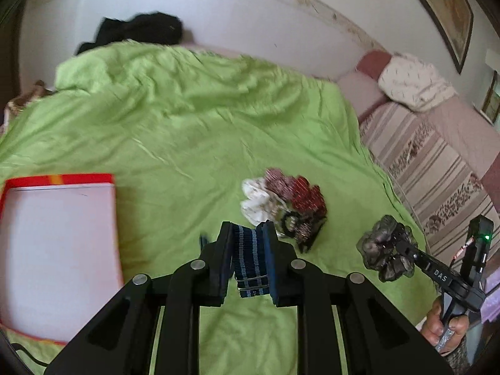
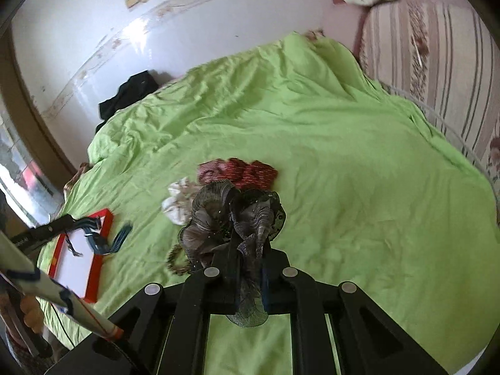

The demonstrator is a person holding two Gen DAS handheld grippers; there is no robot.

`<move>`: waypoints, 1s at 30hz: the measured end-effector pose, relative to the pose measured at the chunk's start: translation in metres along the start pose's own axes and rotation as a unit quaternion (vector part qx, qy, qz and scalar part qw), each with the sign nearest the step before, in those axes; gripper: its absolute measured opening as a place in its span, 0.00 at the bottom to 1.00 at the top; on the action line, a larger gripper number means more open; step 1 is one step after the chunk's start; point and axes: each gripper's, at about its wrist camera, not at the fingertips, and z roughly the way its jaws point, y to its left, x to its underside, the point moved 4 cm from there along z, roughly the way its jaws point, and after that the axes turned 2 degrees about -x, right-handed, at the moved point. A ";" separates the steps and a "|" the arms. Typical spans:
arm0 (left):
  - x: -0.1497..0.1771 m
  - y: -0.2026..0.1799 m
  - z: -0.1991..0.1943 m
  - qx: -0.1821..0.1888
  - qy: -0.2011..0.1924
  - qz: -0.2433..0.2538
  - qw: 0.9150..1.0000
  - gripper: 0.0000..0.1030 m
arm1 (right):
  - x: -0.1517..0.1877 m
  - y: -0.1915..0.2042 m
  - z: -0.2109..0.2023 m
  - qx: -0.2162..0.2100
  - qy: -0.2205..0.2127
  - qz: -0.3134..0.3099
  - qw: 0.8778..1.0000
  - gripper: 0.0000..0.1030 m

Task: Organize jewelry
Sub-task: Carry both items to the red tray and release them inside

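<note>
A wide bed under a rumpled green sheet [image 1: 193,118] fills the room. At two o'clock lie striped bedding [image 1: 437,168] and a pale pillow [image 1: 412,84]; white wall [image 1: 218,15] beyond, framed picture [image 1: 443,9] above.

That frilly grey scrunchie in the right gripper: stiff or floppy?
Probably floppy: the gathered sheer grey fabric scrunchie bunches and droops around the right gripper clamped on it. Likely light, since it billows upward. Unlikely to slip, being crumpled between the pads.
</note>
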 end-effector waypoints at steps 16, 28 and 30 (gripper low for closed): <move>-0.014 0.172 -0.040 -0.138 -0.064 -0.074 0.986 0.18 | 0.010 0.203 0.053 -0.081 0.068 -0.127 0.986 0.10; -0.013 0.303 -0.016 -0.188 -0.056 -0.168 0.966 0.18 | 0.019 0.365 0.162 -0.122 0.119 -0.208 0.963 0.10; -0.012 0.315 -0.012 -0.205 -0.051 -0.168 0.963 0.18 | 0.023 0.379 0.180 -0.118 0.126 -0.214 0.961 0.10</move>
